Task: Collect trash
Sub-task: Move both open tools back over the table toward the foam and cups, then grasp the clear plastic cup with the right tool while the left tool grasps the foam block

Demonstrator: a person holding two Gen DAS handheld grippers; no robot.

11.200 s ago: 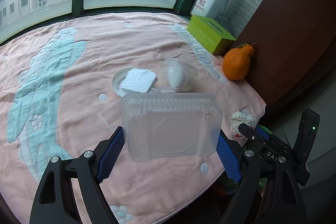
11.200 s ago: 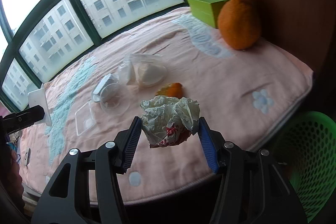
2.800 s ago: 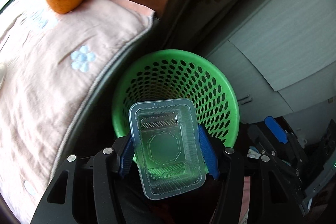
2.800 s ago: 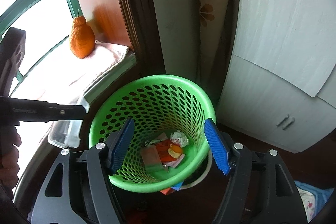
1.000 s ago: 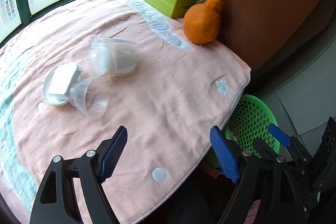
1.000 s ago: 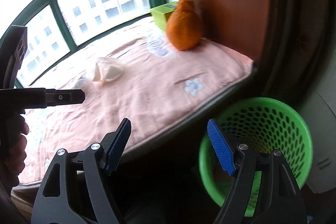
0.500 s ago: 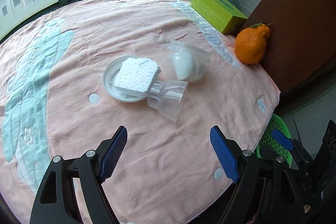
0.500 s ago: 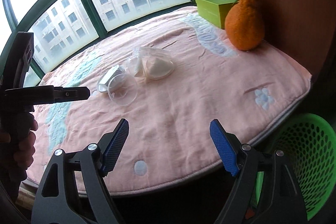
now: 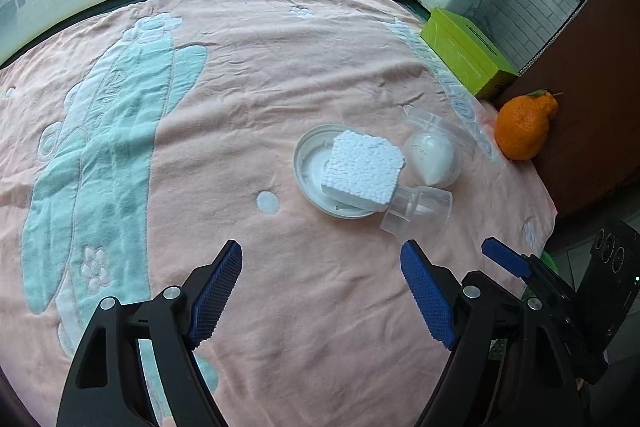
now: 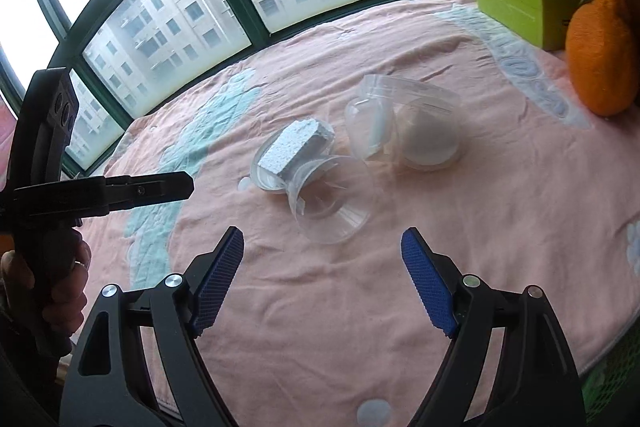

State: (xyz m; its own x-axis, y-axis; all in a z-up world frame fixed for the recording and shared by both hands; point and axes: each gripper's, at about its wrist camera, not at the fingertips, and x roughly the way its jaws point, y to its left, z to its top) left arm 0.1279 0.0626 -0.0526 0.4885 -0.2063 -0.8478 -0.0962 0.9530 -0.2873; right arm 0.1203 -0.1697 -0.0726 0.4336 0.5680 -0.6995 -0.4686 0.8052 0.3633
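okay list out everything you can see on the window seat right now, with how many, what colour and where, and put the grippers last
blanket: one, pink with a pale teal figure, covering the whole seat
round lid: one, clear, lying flat mid-seat
foam block: one, white, resting on the round lid
clear cup: one, transparent, tipped on its side against the lid
lidded container: one, clear with something whitish inside, tilted just behind the cup
tissue box: one, lime green, far corner by the window
orange fruit: one, orange with a knobbly top, against the brown wall
laundry-style basket: one, green, below the seat edge, only partly visible
left gripper: black with blue pads, open, empty
right gripper: black with blue pads, open, empty
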